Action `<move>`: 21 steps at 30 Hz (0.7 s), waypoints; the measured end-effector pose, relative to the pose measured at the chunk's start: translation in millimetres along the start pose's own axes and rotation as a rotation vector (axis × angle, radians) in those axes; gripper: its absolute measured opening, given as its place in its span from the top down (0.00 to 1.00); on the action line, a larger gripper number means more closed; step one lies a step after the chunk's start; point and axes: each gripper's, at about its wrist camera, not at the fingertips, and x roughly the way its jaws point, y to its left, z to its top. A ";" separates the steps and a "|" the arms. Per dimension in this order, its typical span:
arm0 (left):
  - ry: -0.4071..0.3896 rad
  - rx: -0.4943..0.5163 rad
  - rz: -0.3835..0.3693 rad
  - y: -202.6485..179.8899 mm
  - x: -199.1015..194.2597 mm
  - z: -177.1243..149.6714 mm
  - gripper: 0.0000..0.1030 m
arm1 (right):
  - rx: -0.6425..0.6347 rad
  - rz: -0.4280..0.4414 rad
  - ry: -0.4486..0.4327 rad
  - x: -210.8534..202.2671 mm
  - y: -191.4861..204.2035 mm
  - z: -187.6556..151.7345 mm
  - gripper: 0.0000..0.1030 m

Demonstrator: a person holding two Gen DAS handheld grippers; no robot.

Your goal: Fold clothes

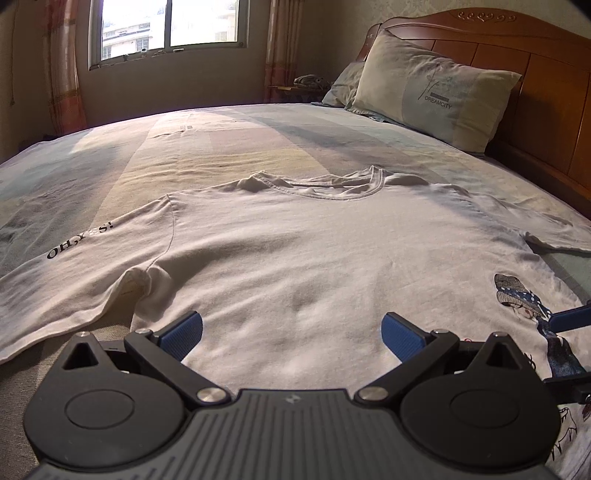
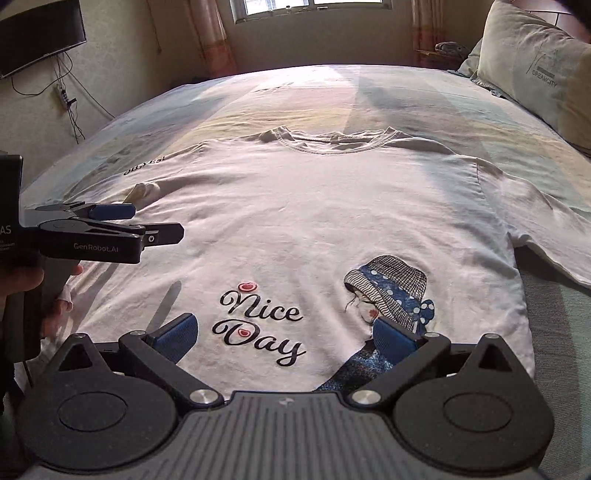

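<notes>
A white T-shirt (image 1: 295, 240) lies spread flat, front up, on the bed, its collar (image 1: 328, 188) pointing away from me. The near sleeve reads "OH,YES!" (image 1: 79, 242). In the right wrist view the T-shirt (image 2: 314, 206) shows a "Nice Day" print (image 2: 258, 321) and a girl in a hat (image 2: 388, 291). My left gripper (image 1: 291, 332) hovers open over the shirt's lower left part, nothing between its fingers. My right gripper (image 2: 286, 338) is open above the print near the hem. The left gripper (image 2: 155, 221) also shows from the side, held by a hand (image 2: 22, 280).
The striped bedsheet (image 1: 207, 147) stretches beyond the collar. Pillows (image 1: 424, 88) lean on a wooden headboard (image 1: 535, 74) at the right. A window (image 1: 170, 26) with curtains is on the far wall, a nightstand (image 1: 299, 88) beside it. A wall screen (image 2: 40, 33) with cables hangs at the left.
</notes>
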 end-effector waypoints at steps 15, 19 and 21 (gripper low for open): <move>-0.019 -0.041 -0.035 7.3 -12.5 2.9 0.01 | -0.044 -0.112 -0.006 -38.7 69.6 -88.9 0.00; -0.015 -0.019 -0.030 7.5 -15.2 2.7 0.01 | -0.061 -0.116 0.004 -36.4 88.0 -94.1 0.00; -0.019 -0.021 -0.023 9.4 -17.9 3.8 0.01 | -0.131 -0.130 0.024 -38.4 100.9 -99.8 0.00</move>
